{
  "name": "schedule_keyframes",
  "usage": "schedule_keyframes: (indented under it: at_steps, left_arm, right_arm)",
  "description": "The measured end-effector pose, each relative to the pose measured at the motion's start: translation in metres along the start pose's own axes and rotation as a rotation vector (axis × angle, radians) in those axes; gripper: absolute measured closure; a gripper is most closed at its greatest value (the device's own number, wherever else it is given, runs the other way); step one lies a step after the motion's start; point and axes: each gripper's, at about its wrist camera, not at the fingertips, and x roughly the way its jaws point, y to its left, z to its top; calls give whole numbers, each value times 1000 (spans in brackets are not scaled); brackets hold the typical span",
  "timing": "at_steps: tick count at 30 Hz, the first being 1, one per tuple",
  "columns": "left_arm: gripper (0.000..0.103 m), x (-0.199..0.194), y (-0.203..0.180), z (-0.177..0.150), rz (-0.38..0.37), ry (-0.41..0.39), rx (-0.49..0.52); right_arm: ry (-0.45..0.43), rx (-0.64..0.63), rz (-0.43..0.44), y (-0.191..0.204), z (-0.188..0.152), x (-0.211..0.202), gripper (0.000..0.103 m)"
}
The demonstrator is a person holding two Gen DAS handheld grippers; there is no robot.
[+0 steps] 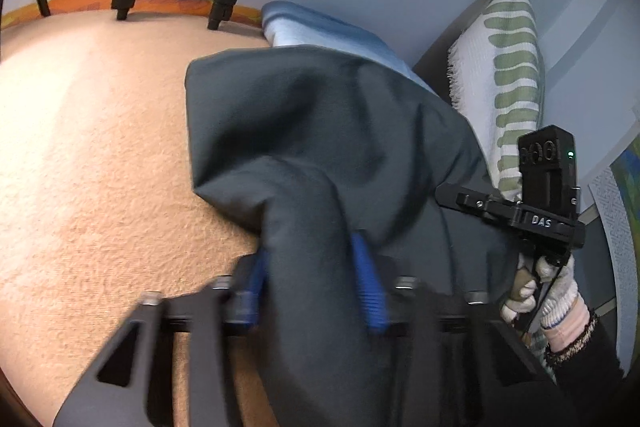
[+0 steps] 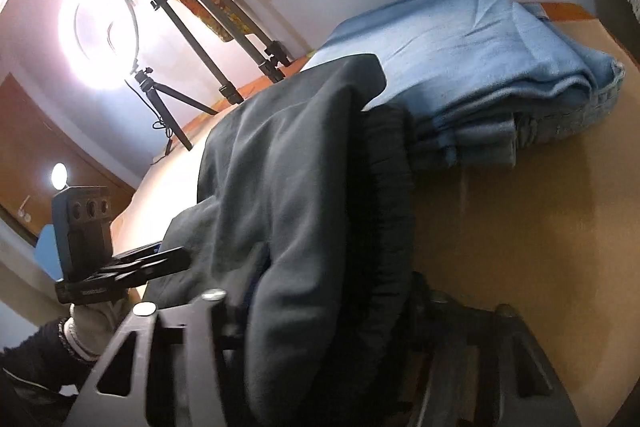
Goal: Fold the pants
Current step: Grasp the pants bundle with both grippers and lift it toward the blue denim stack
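Both claws pinch the dark pants (image 1: pixel 320 131), left gripper (image 1: pixel 316 287) and right gripper (image 2: pixel 280 307) carrying the fold toward the bed's (image 1: pixel 100 147) far edge, beside folded jeans (image 2: pixel 480 59).

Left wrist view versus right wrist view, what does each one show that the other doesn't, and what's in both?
Only the left wrist view shows the green-striped pillow and the left claw's blue pads on either side of a bunched fold. Only the right wrist view shows the glowing ring light on its small tripod and the pants' dark gathered waistband. Both show the dark pants draped over the near claw, the folded light blue jeans behind them, and the tan surface.
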Motion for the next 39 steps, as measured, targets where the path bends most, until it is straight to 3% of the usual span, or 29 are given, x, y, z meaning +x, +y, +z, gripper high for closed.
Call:
schedule_keyframes:
  at_steps: [7, 17, 23, 32, 39]
  left_arm:
    - [90, -2, -2, 0, 4, -9, 3]
    - [92, -25, -13, 4, -18, -59, 35]
    - [92, -44, -23, 10, -47, -101, 55]
    - [92, -59, -51, 44, -77, -183, 131]
    - [92, -48, -75, 90, -58, -229, 190]
  right_arm:
    - [-20, -36, -54, 17, -2, -7, 66]
    - [-48, -67, -102, 38, -2, -18, 70]
    - [-93, -93, -76, 52, 1, -36, 70]
    - [-189, -97, -104, 60, 15, -68, 71]
    - [-284, -80, -119, 47, 53, -83, 71]
